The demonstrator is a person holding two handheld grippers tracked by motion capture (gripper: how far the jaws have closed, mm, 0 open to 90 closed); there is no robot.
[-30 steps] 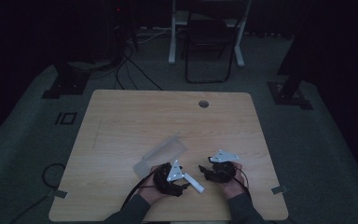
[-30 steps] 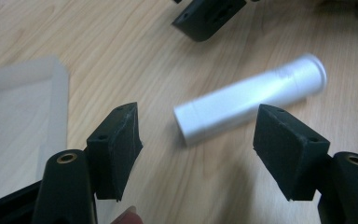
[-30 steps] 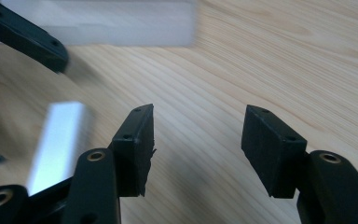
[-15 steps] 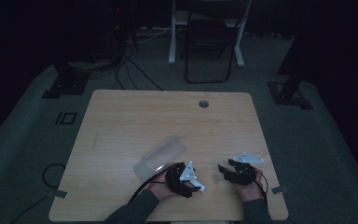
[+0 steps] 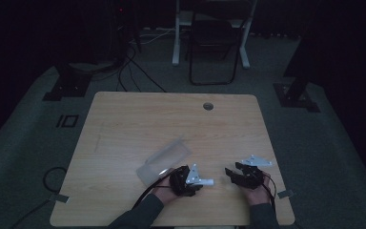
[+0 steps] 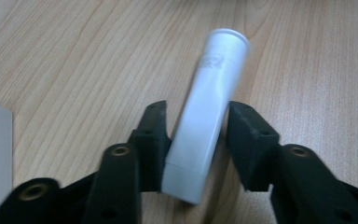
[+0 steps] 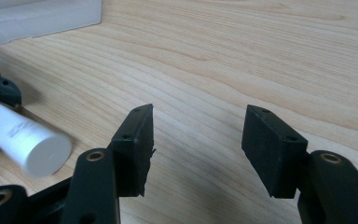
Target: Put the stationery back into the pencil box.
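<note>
A white plastic tube (image 6: 209, 107) lies slanted between the jaws of my left gripper (image 6: 196, 126), which is shut on its lower half just above the wooden table (image 6: 74, 60). From the high view the tube (image 5: 206, 182) sticks out to the right of the left gripper (image 5: 194, 180), near the table's front edge. My right gripper (image 7: 196, 140) is open with bare wood between its fingers. It sits to the right of the tube's capped end (image 7: 30, 140), apart from it. In the high view the right gripper (image 5: 232, 172) points left toward the tube.
A clear plastic box (image 5: 164, 161) lies on the table just behind the left gripper; its edge also shows in the right gripper view (image 7: 37, 16). A cable hole (image 5: 208, 106) sits at the table's far side. A folding chair (image 5: 214, 43) stands beyond the table.
The right gripper has drawn away to the right from the left one. The left gripper has shifted slightly right with the tube in it.
</note>
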